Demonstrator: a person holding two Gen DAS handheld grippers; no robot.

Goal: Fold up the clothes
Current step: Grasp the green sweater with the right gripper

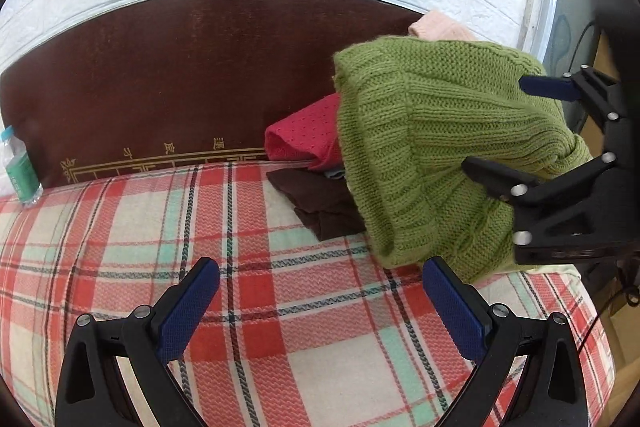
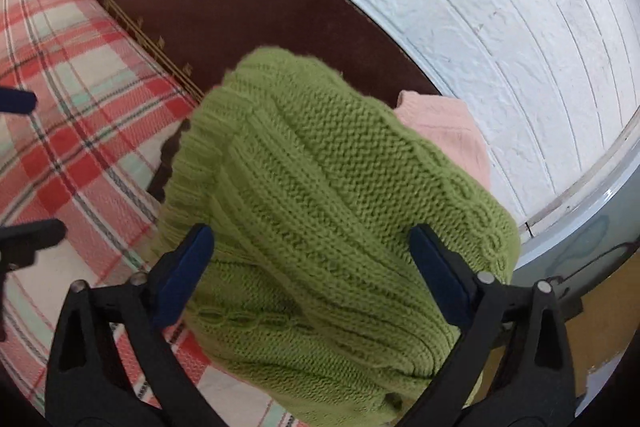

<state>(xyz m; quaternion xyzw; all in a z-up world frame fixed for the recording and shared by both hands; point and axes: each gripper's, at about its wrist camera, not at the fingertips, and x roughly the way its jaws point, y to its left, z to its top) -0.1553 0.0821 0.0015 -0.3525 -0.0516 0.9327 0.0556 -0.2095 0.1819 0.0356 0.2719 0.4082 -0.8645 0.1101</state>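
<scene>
A folded green knit sweater (image 1: 432, 147) is held up over the pile of clothes at the right of the bed; it fills the right wrist view (image 2: 328, 227). My right gripper (image 2: 312, 255) has its jaws wide around the thick bundle, and it shows at the right in the left wrist view (image 1: 504, 127). Whether its pads press the knit I cannot tell. My left gripper (image 1: 320, 291) is open and empty over the plaid bed cover (image 1: 160, 247), left of and below the sweater.
Under the sweater lie a red knit garment (image 1: 304, 135), a dark brown one (image 1: 320, 199) and a pink one (image 1: 440, 25). A dark wooden headboard (image 1: 200, 75) stands against a white brick wall. A water bottle (image 1: 20, 167) stands at the far left.
</scene>
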